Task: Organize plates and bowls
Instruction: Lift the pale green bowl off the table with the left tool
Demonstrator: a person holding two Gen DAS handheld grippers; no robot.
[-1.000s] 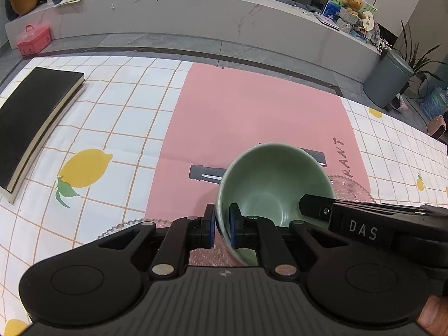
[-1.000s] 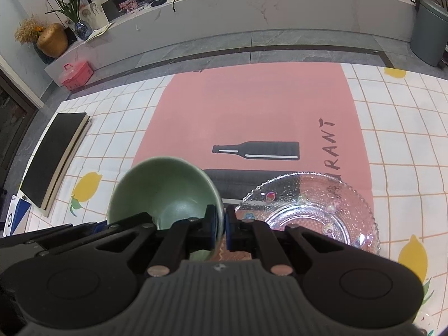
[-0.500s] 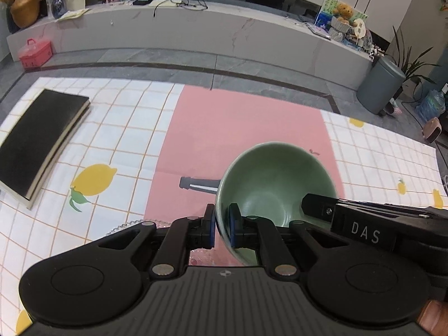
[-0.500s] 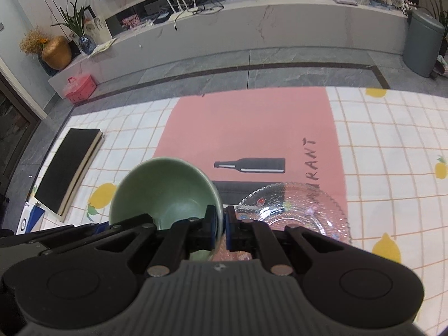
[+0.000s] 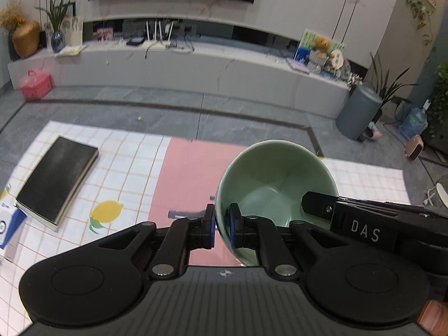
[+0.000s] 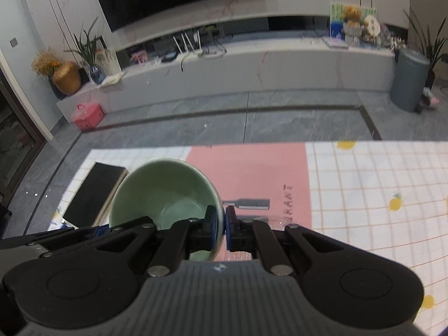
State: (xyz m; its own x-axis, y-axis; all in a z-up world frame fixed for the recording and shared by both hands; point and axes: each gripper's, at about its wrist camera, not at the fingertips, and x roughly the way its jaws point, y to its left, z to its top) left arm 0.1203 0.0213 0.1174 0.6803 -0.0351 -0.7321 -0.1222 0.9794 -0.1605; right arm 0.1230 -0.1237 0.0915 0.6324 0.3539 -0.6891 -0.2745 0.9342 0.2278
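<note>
A pale green bowl (image 5: 275,179) is held up in the air between both grippers, well above the table. My left gripper (image 5: 222,228) is shut on its left rim. My right gripper (image 6: 220,228) is shut on its right rim; the bowl (image 6: 165,193) fills the left middle of the right wrist view. The right gripper's arm, marked DAS (image 5: 364,228), shows at the right of the left wrist view. A sliver of the clear glass plate (image 6: 268,221) shows just past the right gripper's fingers; most of it is hidden.
The table has a white checked lemon cloth (image 6: 378,184) with a pink mat (image 5: 193,173). A black book (image 5: 57,179) lies at the left, a blue-white box (image 5: 7,231) beside it. Beyond the far edge are grey floor, a TV bench and a grey bin (image 5: 358,114).
Both grippers have lifted the green bowl together, high above the table. The views tilted up, showing the room. The glass plates have dropped almost out of sight.
</note>
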